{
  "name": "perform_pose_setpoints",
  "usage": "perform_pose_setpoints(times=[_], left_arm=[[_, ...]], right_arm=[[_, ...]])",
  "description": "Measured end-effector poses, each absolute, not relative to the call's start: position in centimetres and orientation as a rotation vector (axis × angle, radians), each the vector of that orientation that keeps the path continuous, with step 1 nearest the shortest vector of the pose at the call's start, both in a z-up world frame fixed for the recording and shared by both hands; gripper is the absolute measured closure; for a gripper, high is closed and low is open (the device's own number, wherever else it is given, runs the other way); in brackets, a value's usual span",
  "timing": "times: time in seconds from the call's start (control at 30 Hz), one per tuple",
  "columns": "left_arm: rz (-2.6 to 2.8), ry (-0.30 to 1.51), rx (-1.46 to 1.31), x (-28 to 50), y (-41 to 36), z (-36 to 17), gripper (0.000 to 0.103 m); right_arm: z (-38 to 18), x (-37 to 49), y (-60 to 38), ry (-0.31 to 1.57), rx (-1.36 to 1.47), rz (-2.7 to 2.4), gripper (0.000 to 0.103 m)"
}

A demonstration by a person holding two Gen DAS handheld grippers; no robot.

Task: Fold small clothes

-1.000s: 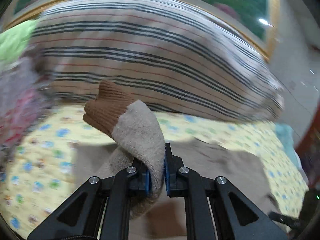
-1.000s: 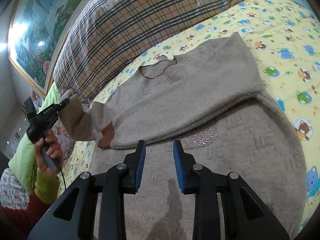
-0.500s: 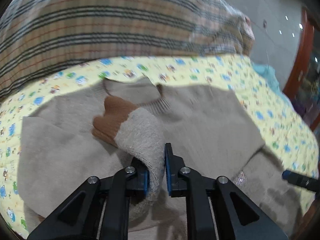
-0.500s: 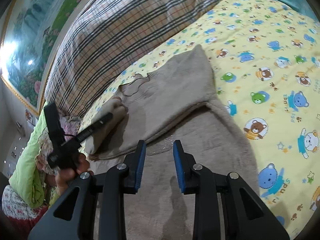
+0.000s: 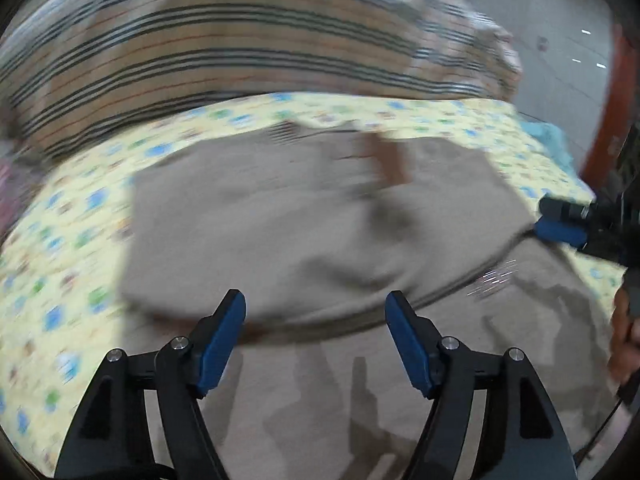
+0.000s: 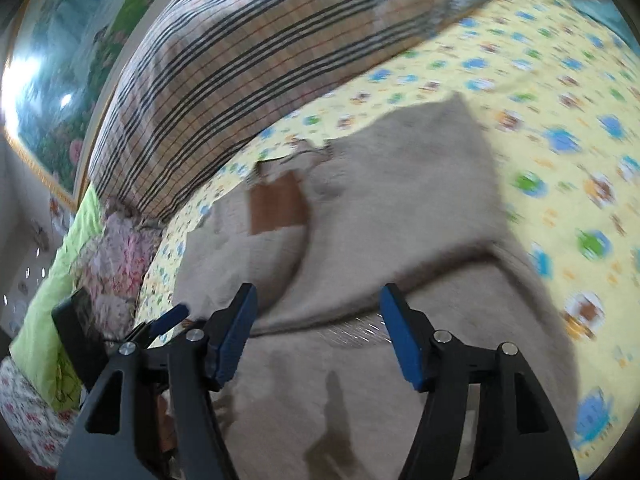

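Observation:
A beige knitted sweater point(image 5: 304, 232) lies flat on the yellow cartoon-print sheet point(image 5: 72, 240). Both sleeves are folded across its chest, and a brown cuff point(image 5: 390, 158) rests near the collar. My left gripper point(image 5: 316, 336) is open and empty, just above the sweater's lower part. My right gripper point(image 6: 320, 328) is open and empty over the same garment point(image 6: 392, 216), where the brown cuff point(image 6: 278, 206) also shows. The right gripper's blue pad point(image 5: 560, 232) appears at the sweater's right edge in the left wrist view. Both views are motion-blurred.
A large plaid pillow point(image 5: 224, 56) lies along the head of the bed, also in the right wrist view point(image 6: 256, 64). A green cloth point(image 6: 60, 280) and floral fabric point(image 6: 116, 256) sit at the bed's left. A framed painting point(image 6: 60, 60) hangs behind.
My left gripper has opened and let go of the sleeve, which now lies across the sweater's chest. My right gripper has opened wider. Both grippers have shifted over the sweater.

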State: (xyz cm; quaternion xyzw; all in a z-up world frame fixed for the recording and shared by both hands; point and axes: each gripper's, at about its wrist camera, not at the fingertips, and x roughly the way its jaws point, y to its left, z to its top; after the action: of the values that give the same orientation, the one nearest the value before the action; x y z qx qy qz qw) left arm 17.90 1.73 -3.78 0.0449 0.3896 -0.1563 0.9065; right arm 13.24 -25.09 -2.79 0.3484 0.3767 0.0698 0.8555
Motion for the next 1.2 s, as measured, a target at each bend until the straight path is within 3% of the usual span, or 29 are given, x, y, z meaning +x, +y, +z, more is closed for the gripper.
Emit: perform_pose_setpoints(times=[0.27, 0.5, 0.67, 0.73, 0.8, 0.87, 1.0, 1.2], left_arm=[[-0.019, 0.901, 0.041, 22.2, 11.1, -7.0, 0.03], [0.049, 0.889, -0.068, 24.5, 12.5, -7.9, 0.029], [0.141, 0.887, -0.067, 25.1, 12.2, -8.5, 0.018], [0.142, 0.882, -0.07, 25.1, 12.4, -8.5, 0.018], [0.135, 0.877, -0.091, 24.9, 12.8, -8.5, 0.018], [0.13, 0.863, -0.112, 24.4, 13.1, -8.3, 0.018], [0.13, 0.853, -0.128, 24.3, 13.4, -8.4, 0.017], [0.129, 0.861, -0.122, 24.6, 13.4, -8.5, 0.017]], right_arm=[[-3.1, 20.7, -20.8, 0.875, 0.516, 0.047, 0.037], [-7.2, 21.7, -24.6, 0.854, 0.829, -0.005, 0.037], [-9.1, 23.6, -24.4, 0.831, 0.954, 0.062, 0.039], [-9.0, 24.1, -23.8, 0.827, 0.974, 0.123, 0.076], [-7.4, 23.6, -23.5, 0.785, 0.953, 0.145, 0.091], [-4.6, 22.1, -23.8, 0.672, 0.902, 0.157, 0.097], [-2.0, 18.3, -26.8, 0.539, 0.859, 0.096, 0.097], [-8.6, 17.1, -29.4, 0.809, 0.965, -0.035, 0.093]])
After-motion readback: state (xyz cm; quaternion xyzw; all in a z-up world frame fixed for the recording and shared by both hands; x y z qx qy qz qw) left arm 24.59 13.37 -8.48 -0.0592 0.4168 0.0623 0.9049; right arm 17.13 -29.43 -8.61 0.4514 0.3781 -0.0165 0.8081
